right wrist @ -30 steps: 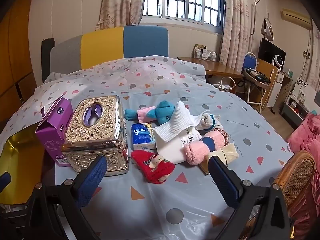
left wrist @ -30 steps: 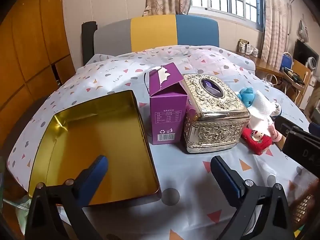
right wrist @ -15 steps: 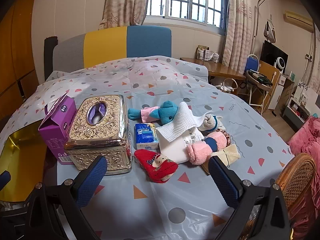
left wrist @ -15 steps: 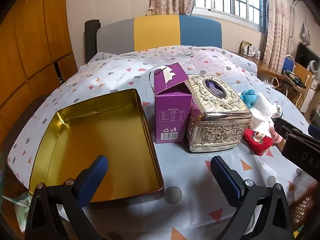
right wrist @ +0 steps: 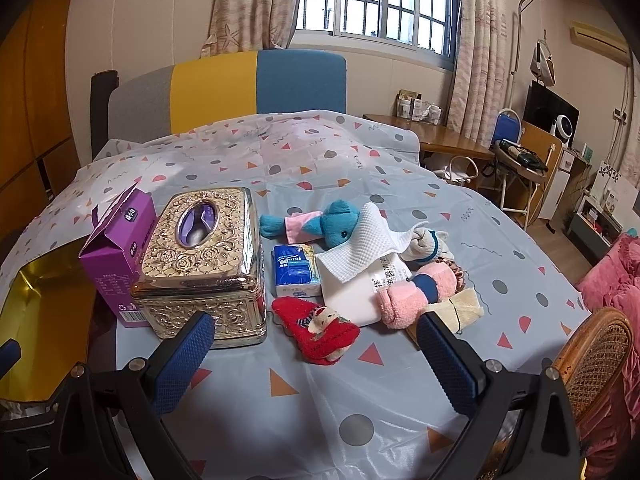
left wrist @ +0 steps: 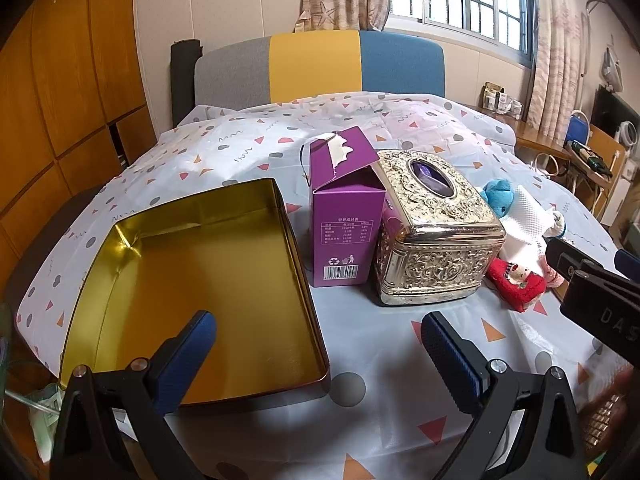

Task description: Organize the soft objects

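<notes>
The soft objects lie in a loose heap on the right part of the desk (right wrist: 320, 408), none yet sorted. A red sock with a small bear on it (right wrist: 320, 332) is nearest the right gripper (right wrist: 314, 350); behind it are a blue tissue pack (right wrist: 295, 270), a white package (right wrist: 356, 292) with a white cloth (right wrist: 360, 252) draped over it, a blue plush elephant (right wrist: 340, 226), a rolled pink sock (right wrist: 416, 294), a white sock with a blue band (right wrist: 426, 242) and a pale folded cloth (right wrist: 460, 308). The pieces touch or overlap one another.

Left of the heap stands an ornate gold tissue box (left wrist: 436, 232), a torn-open purple carton (left wrist: 346, 220) just beside it, and further left an open gold tin (left wrist: 192, 292), which is seen to be empty — the likely container for the soft things.

Against the views of a second ago, nothing on the desk has been moved; only the framing is shifted slightly, the boxes and the heap being set a little lower and nearer, so both grippers have been eased forward and somewhat up. The right gripper is held with its jaws spread wide and nothing between them, aimed roughly at the red sock. The left gripper (left wrist: 318, 354) is likewise spread and empty, hovering over the near rim of the tin.

The task is judged to be at its very start — an approach is under way, no grasp is made, and the red sock appears the easiest first pick since it lies free at the front of the heap.
</notes>
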